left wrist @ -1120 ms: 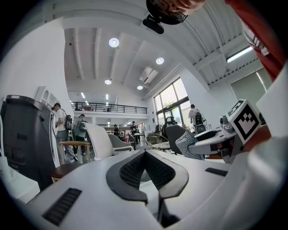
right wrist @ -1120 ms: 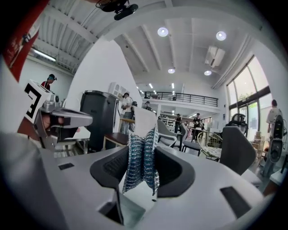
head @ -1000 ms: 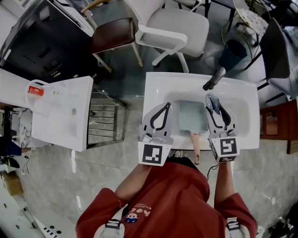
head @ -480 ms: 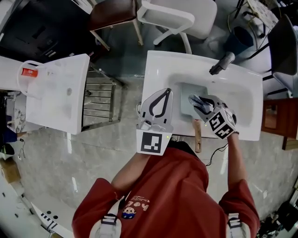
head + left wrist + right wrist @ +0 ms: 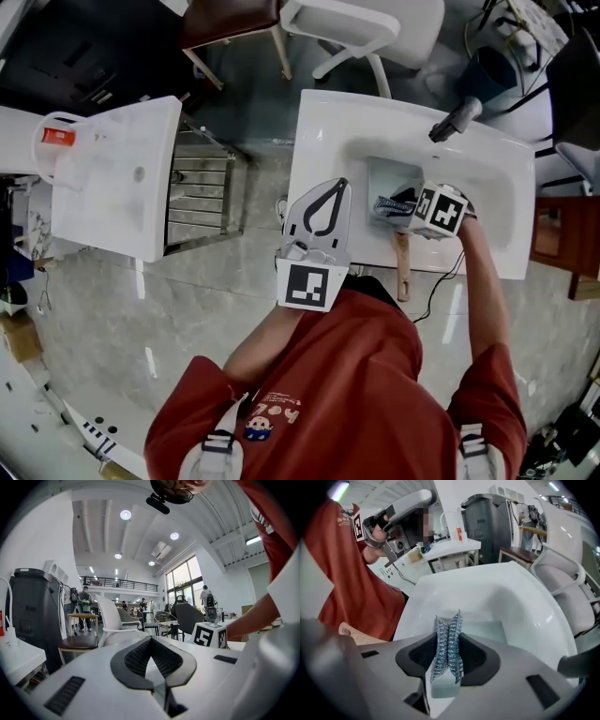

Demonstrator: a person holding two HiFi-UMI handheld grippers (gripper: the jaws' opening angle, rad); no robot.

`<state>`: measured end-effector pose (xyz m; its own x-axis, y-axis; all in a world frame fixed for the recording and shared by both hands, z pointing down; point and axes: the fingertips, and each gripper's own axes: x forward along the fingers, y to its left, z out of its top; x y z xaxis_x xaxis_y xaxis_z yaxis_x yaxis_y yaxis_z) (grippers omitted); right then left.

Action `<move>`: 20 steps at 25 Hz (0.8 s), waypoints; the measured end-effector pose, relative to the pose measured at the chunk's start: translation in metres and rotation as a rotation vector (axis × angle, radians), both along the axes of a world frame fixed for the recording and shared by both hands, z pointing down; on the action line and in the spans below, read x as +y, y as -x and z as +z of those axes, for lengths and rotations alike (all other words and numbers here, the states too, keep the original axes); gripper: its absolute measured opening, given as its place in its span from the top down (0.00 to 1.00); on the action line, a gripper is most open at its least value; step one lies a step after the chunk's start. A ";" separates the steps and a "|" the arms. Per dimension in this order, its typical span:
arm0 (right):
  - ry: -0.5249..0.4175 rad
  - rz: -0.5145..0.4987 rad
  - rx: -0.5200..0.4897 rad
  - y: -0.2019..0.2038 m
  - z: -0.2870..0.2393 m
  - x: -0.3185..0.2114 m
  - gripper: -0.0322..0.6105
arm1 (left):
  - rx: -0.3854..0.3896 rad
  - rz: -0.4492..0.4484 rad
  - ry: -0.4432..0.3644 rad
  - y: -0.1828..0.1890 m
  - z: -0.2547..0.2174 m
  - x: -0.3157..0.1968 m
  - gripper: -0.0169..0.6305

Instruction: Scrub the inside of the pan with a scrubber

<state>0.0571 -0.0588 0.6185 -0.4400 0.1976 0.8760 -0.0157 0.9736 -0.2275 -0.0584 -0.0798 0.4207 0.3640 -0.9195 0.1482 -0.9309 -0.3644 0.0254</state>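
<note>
Two tools: my right tool (image 5: 392, 205) is clenched on the scrubber (image 5: 447, 644) over the pale pan (image 5: 382, 183), which lies in the white sink (image 5: 323, 131) (wooden handle toward me); my left tool (image 5: 330, 199) is closed on nothing at the sink's near-left edge

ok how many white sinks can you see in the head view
2. One sink lies right before the person, holding the pan; the other sink stands apart at the left. None looks hidden.

Head view looks down — right gripper view shares the sink (image 5: 321, 141) close-up.
</note>
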 end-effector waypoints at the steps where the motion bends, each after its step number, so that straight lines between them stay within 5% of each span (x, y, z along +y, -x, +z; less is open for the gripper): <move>1: 0.020 -0.026 0.012 0.000 0.003 0.002 0.71 | -0.003 0.000 0.002 0.000 0.001 0.001 0.96; 8: 0.136 -0.146 0.052 0.001 0.019 0.010 0.71 | 0.017 0.022 0.018 -0.005 0.004 0.002 0.96; 20: 0.231 -0.158 0.054 0.010 0.025 0.013 0.72 | 0.038 0.029 0.016 -0.009 0.005 0.005 0.96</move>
<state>0.0470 -0.0460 0.6438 -0.3419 0.4572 0.8210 0.1142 0.8874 -0.4466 -0.0498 -0.0745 0.4254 0.3962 -0.9060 0.1489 -0.9182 -0.3906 0.0663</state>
